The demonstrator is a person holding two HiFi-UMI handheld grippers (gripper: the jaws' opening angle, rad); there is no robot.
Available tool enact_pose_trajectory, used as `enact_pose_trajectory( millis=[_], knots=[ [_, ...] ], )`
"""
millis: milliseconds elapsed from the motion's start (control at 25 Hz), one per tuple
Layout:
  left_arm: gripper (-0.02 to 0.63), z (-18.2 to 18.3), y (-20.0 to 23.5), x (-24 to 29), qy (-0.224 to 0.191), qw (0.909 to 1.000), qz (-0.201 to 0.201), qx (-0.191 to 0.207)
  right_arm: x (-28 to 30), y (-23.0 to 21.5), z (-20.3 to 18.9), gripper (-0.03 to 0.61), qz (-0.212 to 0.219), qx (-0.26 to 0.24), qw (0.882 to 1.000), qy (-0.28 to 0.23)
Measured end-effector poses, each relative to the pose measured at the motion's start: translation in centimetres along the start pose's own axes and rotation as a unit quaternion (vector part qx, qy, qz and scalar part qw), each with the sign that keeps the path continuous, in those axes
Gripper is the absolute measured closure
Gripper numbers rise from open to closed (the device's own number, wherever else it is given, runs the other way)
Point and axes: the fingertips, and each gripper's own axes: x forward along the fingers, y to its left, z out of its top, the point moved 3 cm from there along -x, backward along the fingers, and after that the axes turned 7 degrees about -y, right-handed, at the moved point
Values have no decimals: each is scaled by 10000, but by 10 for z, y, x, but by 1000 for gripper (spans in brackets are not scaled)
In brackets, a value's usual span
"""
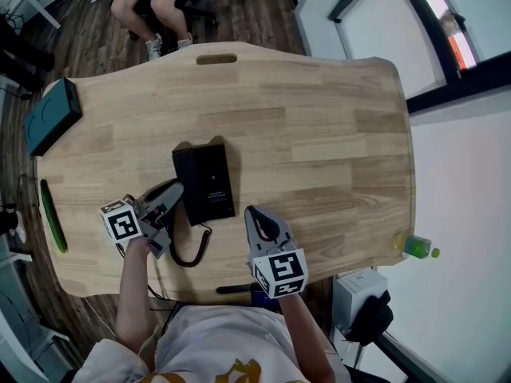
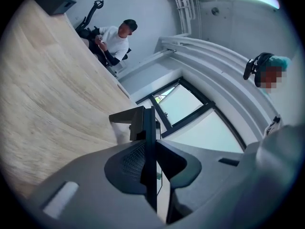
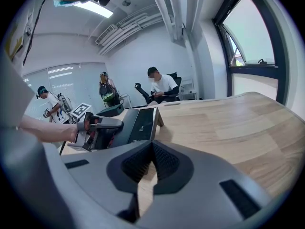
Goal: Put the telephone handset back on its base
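The black telephone base (image 1: 211, 183) lies mid-table, its coiled cord (image 1: 190, 250) looping toward the front edge. The handset (image 1: 183, 175) appears to lie along the base's left side. My left gripper (image 1: 171, 195) is at that side, turned on edge. In the left gripper view its jaws (image 2: 151, 142) are closed on a thin black edge, seemingly the handset (image 2: 148, 123). My right gripper (image 1: 257, 216) rests just right of the base, near the front edge. Its jaws (image 3: 151, 147) are shut and hold nothing. The base (image 3: 141, 120) and the left gripper (image 3: 95, 130) show beyond them.
A teal-and-black box (image 1: 52, 115) sits at the table's back left, and a green strip (image 1: 53, 215) lies along its left edge. A person (image 1: 156, 6) sits beyond the far edge. A green bottle (image 1: 415, 246) is off the table's right side.
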Motion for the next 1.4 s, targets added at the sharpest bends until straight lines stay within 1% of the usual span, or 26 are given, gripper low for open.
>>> enact_pose_trajectory(
  millis=[80,280,400,520,720,880,1040,1240,1320,1400],
  knots=[
    [544,0,2,-1,-48,9998,-163,-131,0,0,0,575,6,2,10000,0],
    [545,4,5,0,-61,9985,-439,-312,1,-1,-1,575,9,17,10000,6],
    [545,5,7,2,9,9983,-458,-365,1,-2,-2,575,11,31,10000,24],
    [545,5,7,2,25,9993,-292,-238,3,-1,-3,575,19,44,10000,16],
    [545,3,11,0,-39,9998,166,83,4,0,-1,575,38,47,10000,-9],
    [545,3,10,0,-138,9996,264,28,3,1,0,575,36,37,10000,-8],
    [544,1,11,-1,-306,9983,478,131,4,2,1,575,48,26,10000,-42],
    [545,0,12,-3,-406,9944,862,463,6,5,6,575,72,7,9999,-103],
    [545,0,11,-4,-442,9911,1084,641,5,7,9,575,73,-11,9999,-141],
    [543,3,9,-8,-556,9857,1356,837,4,9,13,575,71,-34,9998,-191]
  ],
)
